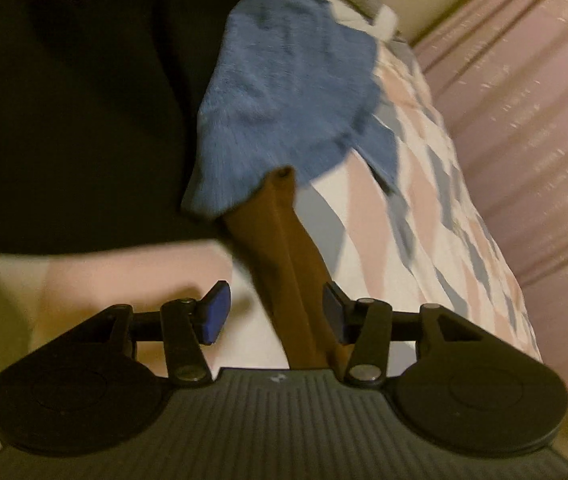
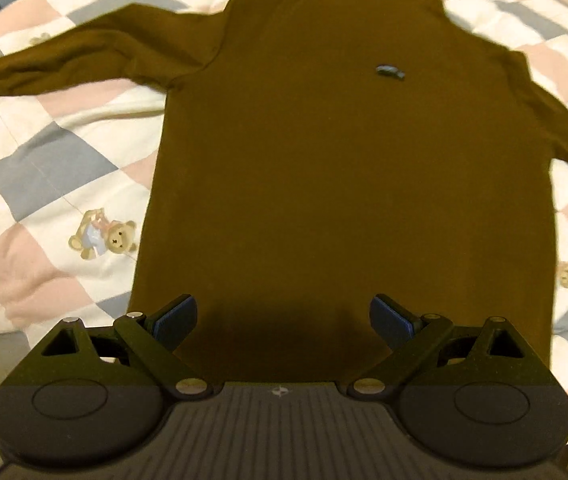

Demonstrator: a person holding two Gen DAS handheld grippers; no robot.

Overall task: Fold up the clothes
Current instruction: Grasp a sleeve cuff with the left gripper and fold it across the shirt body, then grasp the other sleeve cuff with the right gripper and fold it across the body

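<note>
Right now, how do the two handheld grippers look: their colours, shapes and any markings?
Both look alike. The left gripper and right gripper each have a grey ribbed body bearing a small white mark, two round black discs at its sides, black link arms with silver pivot pins, and blue rectangular finger pads. No cables, hands or sleeves show.
</note>
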